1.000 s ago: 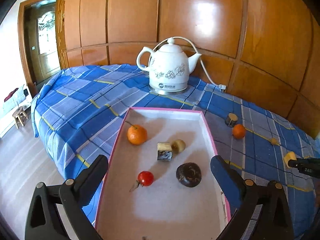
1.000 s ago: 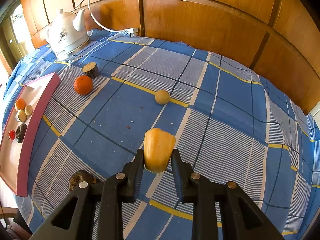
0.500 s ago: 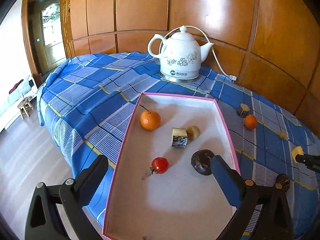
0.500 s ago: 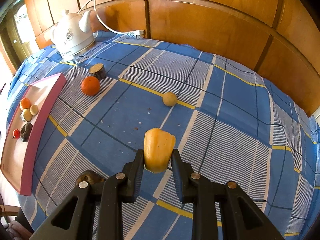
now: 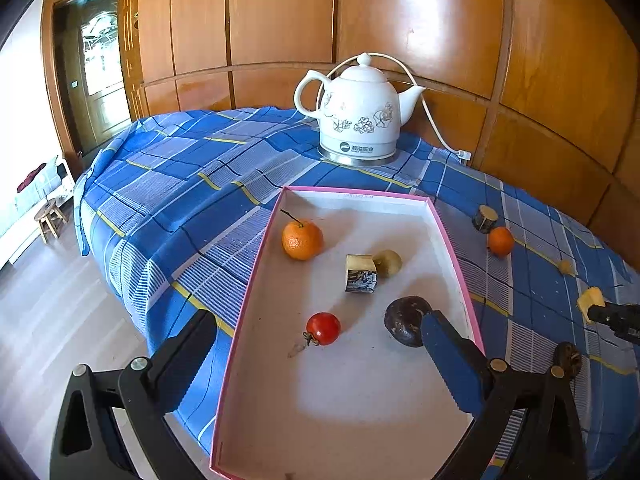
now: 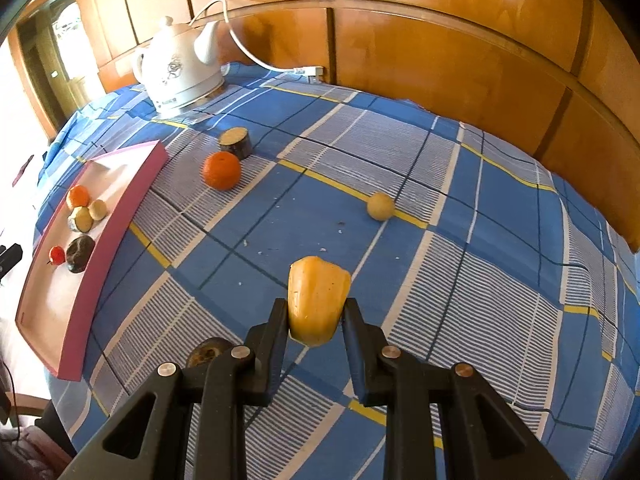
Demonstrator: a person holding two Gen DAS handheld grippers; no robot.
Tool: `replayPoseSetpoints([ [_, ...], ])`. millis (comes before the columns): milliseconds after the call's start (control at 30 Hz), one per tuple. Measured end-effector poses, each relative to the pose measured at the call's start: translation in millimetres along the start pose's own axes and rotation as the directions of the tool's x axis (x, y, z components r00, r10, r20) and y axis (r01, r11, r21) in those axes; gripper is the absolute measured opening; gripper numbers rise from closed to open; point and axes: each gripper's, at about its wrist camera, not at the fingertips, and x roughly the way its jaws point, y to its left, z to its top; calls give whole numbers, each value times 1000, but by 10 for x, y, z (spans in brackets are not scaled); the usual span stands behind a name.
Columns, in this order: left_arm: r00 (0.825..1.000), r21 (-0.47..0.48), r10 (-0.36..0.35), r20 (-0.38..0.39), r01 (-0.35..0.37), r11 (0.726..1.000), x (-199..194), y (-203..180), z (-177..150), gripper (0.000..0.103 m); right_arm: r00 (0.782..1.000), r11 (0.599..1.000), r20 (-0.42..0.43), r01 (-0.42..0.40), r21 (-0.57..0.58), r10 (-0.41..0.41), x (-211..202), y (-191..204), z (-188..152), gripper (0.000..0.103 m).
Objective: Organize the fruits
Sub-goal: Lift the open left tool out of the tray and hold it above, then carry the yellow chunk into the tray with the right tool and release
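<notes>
My right gripper (image 6: 316,312) is shut on a yellow fruit piece (image 6: 317,300) and holds it above the blue checked cloth; it also shows far right in the left wrist view (image 5: 591,300). My left gripper (image 5: 316,344) is open and empty over the near end of the pink-rimmed tray (image 5: 256,280). The tray holds an orange (image 5: 302,239), a cut chunk (image 5: 360,273), a small tan fruit (image 5: 389,262), a red tomato (image 5: 323,328) and a dark fruit (image 5: 404,320). On the cloth lie an orange (image 6: 221,170), a cut log-like piece (image 6: 235,143), a tan ball (image 6: 380,207) and a dark fruit (image 6: 208,351).
A white teapot (image 5: 356,116) with a cord stands on the cloth behind the tray, against the wooden wall panels (image 5: 440,40). The table's edge drops to the floor at left, where a small stool (image 5: 50,218) stands. The tray (image 6: 116,236) lies left of the right gripper.
The left gripper has drawn back and left, so the tray sits further right in its view. The right gripper with the yellow piece has shifted slightly; the tray looks nearer in its view.
</notes>
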Motion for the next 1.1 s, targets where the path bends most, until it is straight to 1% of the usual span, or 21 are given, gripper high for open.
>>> replayPoseSetpoints([
  [267, 1000, 1, -6, 2, 6, 1000, -1, 2, -2, 103, 999, 999, -6, -31, -29, 31, 10, 91, -17, 27],
  [433, 1000, 2, -11, 1, 11, 1000, 1, 13, -10, 103, 999, 999, -28, -22, -49, 21, 62, 136, -51, 27],
  [833, 1000, 0, -21, -7, 21, 1000, 14, 28, -38, 103, 999, 999, -41, 0, -43, -2, 102, 113, -58, 27],
  [967, 1000, 1, -24, -2, 24, 1000, 13, 32, -32, 103, 999, 999, -38, 2, -47, -4, 78, 126, -43, 27],
  [1100, 1000, 4, -26, 1, 26, 1000, 11, 30, -33, 103, 1000, 998, -27, -16, -58, 14, 0, 214, -26, 27],
])
